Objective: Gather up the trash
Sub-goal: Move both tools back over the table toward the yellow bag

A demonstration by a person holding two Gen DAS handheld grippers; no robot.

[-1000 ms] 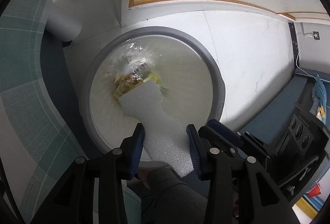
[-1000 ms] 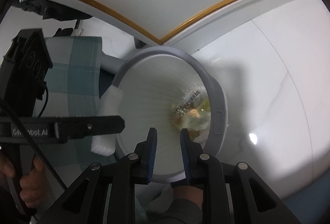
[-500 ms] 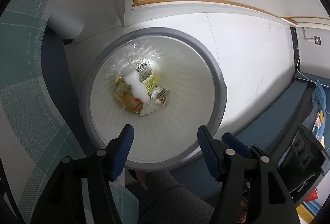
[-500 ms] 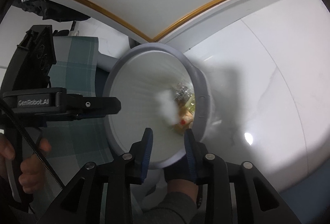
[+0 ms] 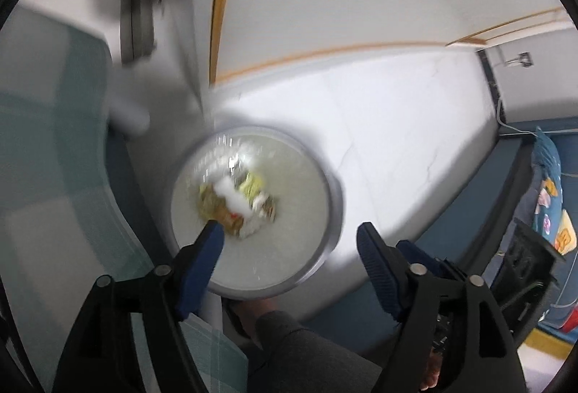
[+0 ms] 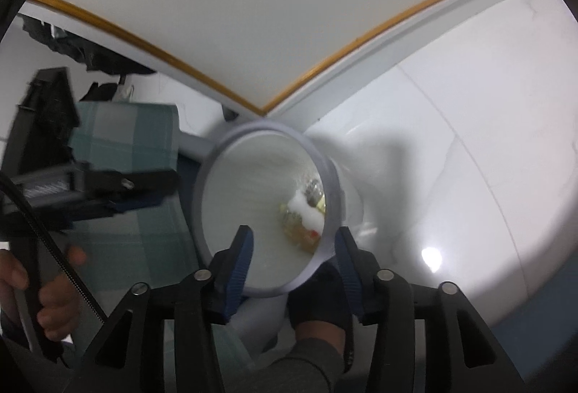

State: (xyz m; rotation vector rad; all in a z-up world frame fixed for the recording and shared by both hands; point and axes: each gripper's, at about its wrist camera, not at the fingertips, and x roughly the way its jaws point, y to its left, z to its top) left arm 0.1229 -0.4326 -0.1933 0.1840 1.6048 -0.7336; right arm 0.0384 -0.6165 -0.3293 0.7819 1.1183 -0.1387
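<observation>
With the foam lying on the wrappers at the bottom of the bin, both grippers, left and right, have just been opening and hold nothing; lift them clear of the rim at 12 o'clock before seeking more trash

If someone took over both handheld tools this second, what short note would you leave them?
Left tool: open, nothing between its jaws, which have just been opening; it hangs above the bin.
Right tool: open and empty too, jaws also just opening, over the same bin.
Trash: the white foam piece lies at the bottom of the bin among wrappers.
Done: the foam is in the bin.
Left: no other loose trash shows in these views, so look around for more.
</observation>
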